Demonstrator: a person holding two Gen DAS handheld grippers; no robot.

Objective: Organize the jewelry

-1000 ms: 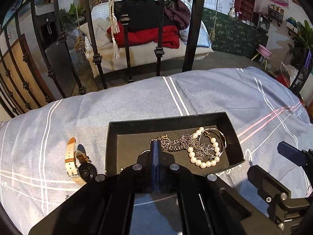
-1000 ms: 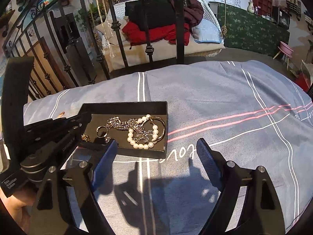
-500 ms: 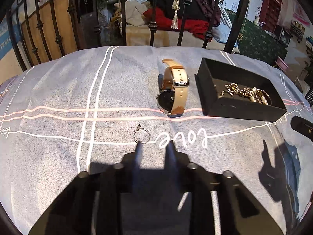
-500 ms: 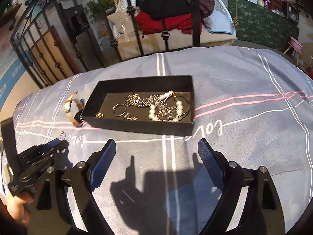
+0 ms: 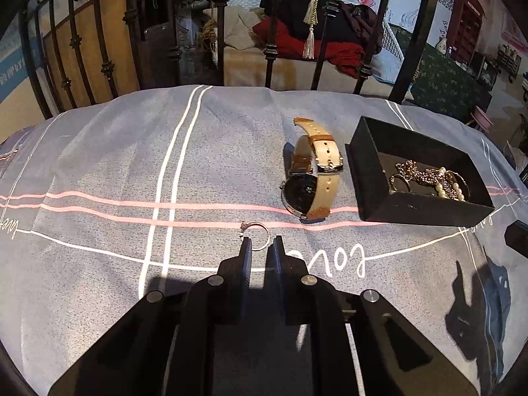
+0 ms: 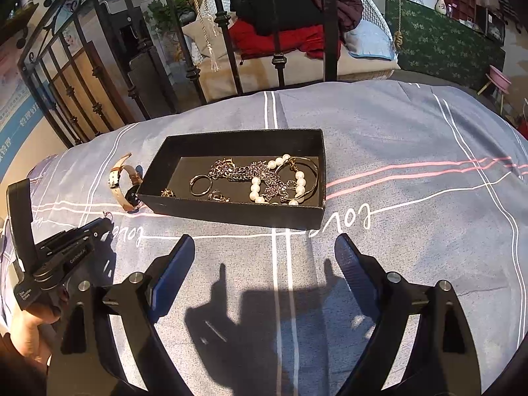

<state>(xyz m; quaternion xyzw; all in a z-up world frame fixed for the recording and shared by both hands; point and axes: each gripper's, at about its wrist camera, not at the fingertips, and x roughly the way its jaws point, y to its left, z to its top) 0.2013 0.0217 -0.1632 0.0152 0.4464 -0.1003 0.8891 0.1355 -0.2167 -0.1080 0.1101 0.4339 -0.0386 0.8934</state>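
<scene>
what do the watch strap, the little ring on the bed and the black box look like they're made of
Watch strap: looks like leather, matte cream face with tan edges and punched holes; could be faux.
Ring: thin metal, silvery and shiny, glinting in the light, with a small setting on one side.
Black box: probably matte cardboard, thin straight walls with a few scuffs.

Bed and room behind
Grey striped bedspread (image 5: 99, 151); black iron bed rail (image 6: 280, 62); red cloth (image 6: 293, 38) piled beyond; green patterned cover (image 6: 439, 36) at right.
</scene>
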